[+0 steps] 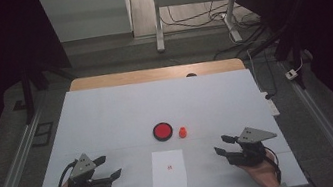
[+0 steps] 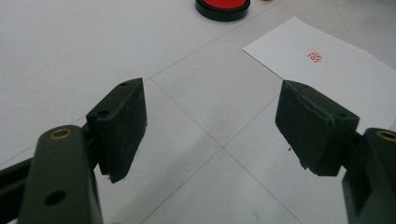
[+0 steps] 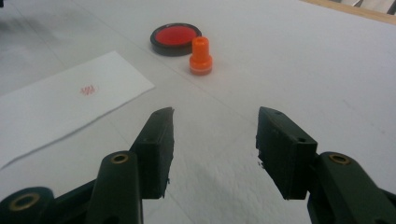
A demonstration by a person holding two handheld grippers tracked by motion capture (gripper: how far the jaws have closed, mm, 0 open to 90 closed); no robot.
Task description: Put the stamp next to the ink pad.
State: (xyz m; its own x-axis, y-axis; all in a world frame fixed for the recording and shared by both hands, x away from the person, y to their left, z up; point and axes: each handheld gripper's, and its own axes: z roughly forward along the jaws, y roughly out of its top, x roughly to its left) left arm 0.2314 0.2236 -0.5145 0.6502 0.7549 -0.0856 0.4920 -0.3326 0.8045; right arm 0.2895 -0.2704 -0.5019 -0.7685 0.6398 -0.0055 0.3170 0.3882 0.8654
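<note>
A white sheet of paper (image 1: 168,172) lies near the table's front edge with a small red stamp mark (image 1: 169,167) on it. Behind it sit a round red ink pad in a black case (image 1: 163,131) and, just to its right, a small orange stamp (image 1: 183,132) standing upright. My left gripper (image 1: 107,167) rests at the front left, open, with nothing between its jaws. At the front right my right gripper (image 1: 224,145) is open and empty too. The right gripper view looks past its jaws (image 3: 215,140) to the stamp (image 3: 201,56), the ink pad (image 3: 175,38) and the paper (image 3: 56,105).
The work surface is a pale grey sheet (image 1: 107,113) over a wooden table whose far edge (image 1: 156,74) shows. Beyond it stand desk legs (image 1: 158,19) and cables on the floor. A white power strip (image 1: 271,105) lies off the table's right edge.
</note>
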